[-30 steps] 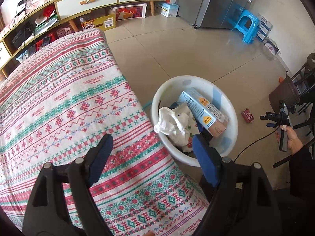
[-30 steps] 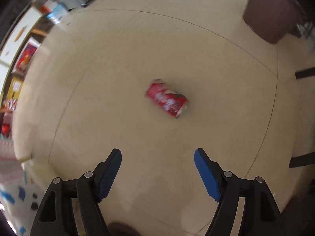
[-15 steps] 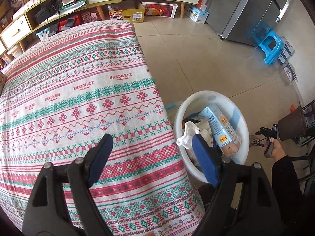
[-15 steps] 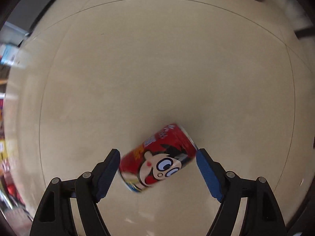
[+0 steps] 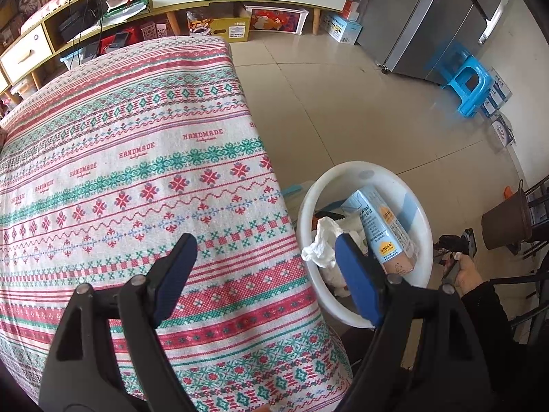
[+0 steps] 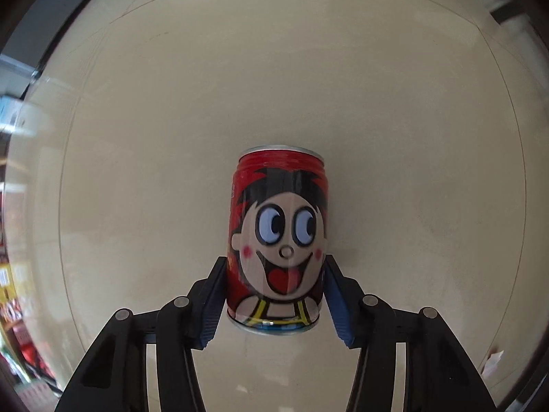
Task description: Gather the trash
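Observation:
In the right wrist view a red drink can (image 6: 279,237) with a cartoon boy's face lies on the beige floor tiles. My right gripper (image 6: 274,295) has its blue pads against the can's two sides near its base and is shut on it. In the left wrist view my left gripper (image 5: 266,274) is open and empty above the edge of the patterned tablecloth (image 5: 137,171). A white basin (image 5: 418,226) stands on the floor beside the table and holds a light blue carton (image 5: 384,230) and crumpled white paper (image 5: 320,243).
A brown pot (image 5: 506,223) and dark chair legs stand at the right. A blue plastic stool (image 5: 471,86) and a grey fridge (image 5: 432,20) are farther back. Low cabinets with boxes (image 5: 219,27) line the far wall. The hand holding the right gripper (image 5: 463,267) shows beside the basin.
My right gripper came down to the red can, turned in line with it and closed on its sides. The left gripper rose and swung left over the table, staying open.

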The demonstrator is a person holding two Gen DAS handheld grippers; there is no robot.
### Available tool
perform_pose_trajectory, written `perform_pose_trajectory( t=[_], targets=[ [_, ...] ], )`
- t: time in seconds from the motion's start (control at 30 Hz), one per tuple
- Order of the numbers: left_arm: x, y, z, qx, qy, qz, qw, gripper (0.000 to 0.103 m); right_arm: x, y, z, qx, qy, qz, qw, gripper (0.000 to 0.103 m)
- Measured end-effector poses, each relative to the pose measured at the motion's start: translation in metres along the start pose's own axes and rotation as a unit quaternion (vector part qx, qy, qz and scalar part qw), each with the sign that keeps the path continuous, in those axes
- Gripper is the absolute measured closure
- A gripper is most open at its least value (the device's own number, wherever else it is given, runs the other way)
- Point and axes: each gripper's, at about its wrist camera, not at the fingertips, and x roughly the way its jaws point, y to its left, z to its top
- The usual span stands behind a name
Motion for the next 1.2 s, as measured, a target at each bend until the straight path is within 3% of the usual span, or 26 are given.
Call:
perform_pose_trajectory(
  t=[0.23,0.43,0.57,0.8,0.97,1.1,1.2],
  targets=[
    [-0.013,0.016,-0.010,0.000,-0.012,-0.012,0.9999,0.021,-0.078,0.033,-0.041,-0.100,-0.037,0.030,0.994,0.049],
    [-0.035,0.036,-0.021,0.002,-0.019,-0.018,0.9997,0.021,-0.165,0.073,-0.083,-0.193,-0.067,0.078,0.976,0.049],
    [-0.047,0.050,-0.030,0.009,-0.011,-0.018,0.9997,0.021,-0.223,0.101,-0.125,-0.268,-0.077,0.114,0.953,0.049],
    [-0.073,0.086,-0.050,0.019,-0.011,-0.007,0.9997,0.021,-0.304,0.169,-0.231,-0.405,-0.059,0.166,0.897,0.049],
    [-0.096,0.118,-0.060,0.011,-0.019,0.002,0.9998,0.021,-0.323,0.210,-0.315,-0.482,-0.016,0.174,0.859,0.049],
    [-0.109,0.141,-0.063,0.006,-0.025,0.010,0.9996,0.021,-0.329,0.230,-0.374,-0.517,0.016,0.157,0.841,0.049],
    [-0.114,0.155,-0.065,-0.001,-0.029,0.010,0.9995,0.020,-0.319,0.239,-0.402,-0.531,0.028,0.136,0.836,0.049]
  ],
)
